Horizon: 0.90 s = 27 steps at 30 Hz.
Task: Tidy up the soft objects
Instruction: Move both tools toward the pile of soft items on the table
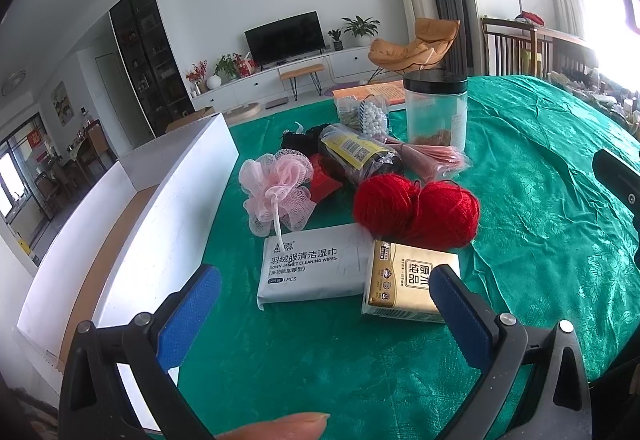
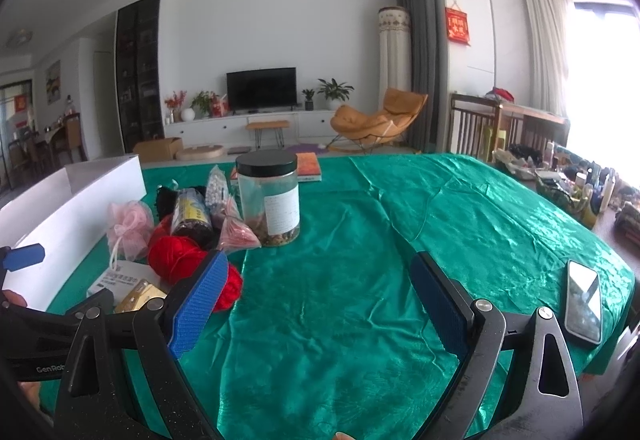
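Red yarn balls (image 1: pixel 416 209): two, touching.

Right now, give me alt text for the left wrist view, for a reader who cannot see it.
The open left gripper hovers over a green tablecloth, aimed at a white wipes pack and a gold tissue pack. Behind them lie two red yarn balls, a pink mesh pouf and a black-lidded clear jar. A white box stands to the left.
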{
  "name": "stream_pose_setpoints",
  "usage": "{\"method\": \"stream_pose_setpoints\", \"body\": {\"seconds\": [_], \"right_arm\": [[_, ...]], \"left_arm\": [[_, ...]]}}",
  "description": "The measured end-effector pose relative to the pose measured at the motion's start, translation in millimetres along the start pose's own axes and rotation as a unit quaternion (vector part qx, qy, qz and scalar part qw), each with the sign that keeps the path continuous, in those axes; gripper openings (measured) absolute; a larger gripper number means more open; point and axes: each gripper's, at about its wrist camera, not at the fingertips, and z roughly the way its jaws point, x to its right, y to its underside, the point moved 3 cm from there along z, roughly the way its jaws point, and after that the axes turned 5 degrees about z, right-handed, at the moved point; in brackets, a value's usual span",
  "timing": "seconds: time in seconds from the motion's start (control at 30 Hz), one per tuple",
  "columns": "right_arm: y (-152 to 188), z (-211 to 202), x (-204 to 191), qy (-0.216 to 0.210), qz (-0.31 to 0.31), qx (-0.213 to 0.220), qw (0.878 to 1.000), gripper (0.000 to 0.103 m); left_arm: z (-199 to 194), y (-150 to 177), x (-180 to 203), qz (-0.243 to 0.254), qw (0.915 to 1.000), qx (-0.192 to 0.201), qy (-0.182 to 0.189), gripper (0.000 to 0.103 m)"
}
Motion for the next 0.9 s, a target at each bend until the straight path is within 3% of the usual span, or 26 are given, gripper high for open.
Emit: {"method": "stream_pose_setpoints", "body": {"seconds": [0.9], "right_arm": [[5, 6, -5, -0.008, -0.005, -0.015, 1.0, 0.094]], "left_arm": [[13, 15, 3, 0.01, 0.9997, -0.023, -0.002, 0.103]]}}
